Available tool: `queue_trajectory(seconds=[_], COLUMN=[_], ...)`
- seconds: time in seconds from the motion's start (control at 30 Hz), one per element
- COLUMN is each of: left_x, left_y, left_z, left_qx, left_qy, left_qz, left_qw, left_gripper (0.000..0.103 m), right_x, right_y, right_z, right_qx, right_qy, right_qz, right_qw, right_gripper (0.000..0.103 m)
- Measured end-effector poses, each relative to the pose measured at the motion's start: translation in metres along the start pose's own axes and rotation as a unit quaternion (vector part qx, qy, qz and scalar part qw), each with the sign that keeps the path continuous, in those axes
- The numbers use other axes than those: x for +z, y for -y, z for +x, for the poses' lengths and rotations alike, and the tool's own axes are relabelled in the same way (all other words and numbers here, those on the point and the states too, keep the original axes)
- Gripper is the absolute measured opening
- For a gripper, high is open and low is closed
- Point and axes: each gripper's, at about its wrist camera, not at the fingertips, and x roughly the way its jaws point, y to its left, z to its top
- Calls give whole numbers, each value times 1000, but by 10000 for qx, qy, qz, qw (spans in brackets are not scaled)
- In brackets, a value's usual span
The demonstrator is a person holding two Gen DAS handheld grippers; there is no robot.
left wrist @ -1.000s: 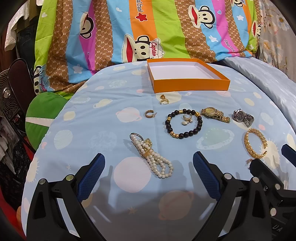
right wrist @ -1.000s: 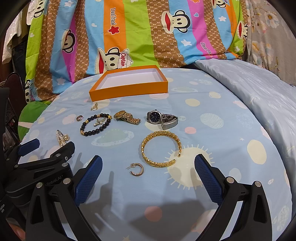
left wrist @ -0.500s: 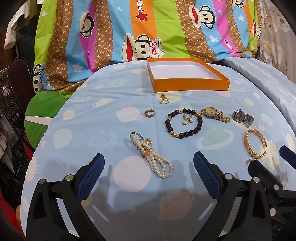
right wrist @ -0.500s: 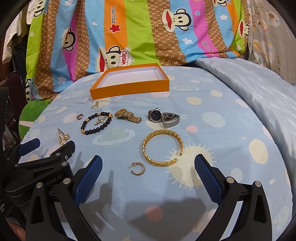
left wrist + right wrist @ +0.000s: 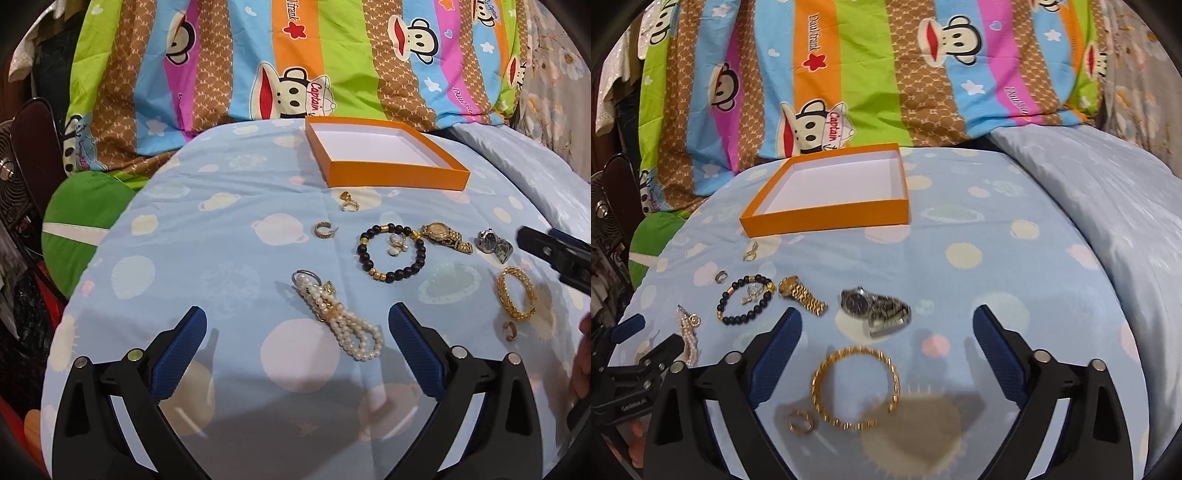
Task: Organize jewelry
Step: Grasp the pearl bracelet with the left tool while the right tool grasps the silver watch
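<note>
The orange box [image 5: 827, 216] is empty and every piece, from pearl strand [image 5: 338, 321] to gold bangle [image 5: 855, 387], lies on the bed in front of it, both grippers' jaws open, the right gripper [image 5: 886, 354] having just narrowed its jaws over the bangle

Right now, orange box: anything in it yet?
Empty. The orange box shows only its bare white floor in both wrist views; all the jewelry, like the silver watch, lies on the bedsheet.

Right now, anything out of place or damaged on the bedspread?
Nothing damaged. Two oddities: the orange shallow box is empty while all the jewelry lies loose on the blue planet-print sheet, and a small pale charm lies inside the black bead bracelet.
</note>
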Motion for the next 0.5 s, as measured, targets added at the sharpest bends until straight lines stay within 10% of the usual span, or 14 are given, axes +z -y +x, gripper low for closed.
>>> queue_trajectory(seconds=[0.5], left_x=[0], left_y=[-18], left_z=[15], left_qx=[-469], left_qy=[-412], left_qz=[-429], left_qw=[9971], left_gripper=[97], right_x=[7], right_y=[-7], right_z=[49], right_qx=[380], right_qy=[-685], right_qz=[-504], right_qw=[9957], right_gripper=[45])
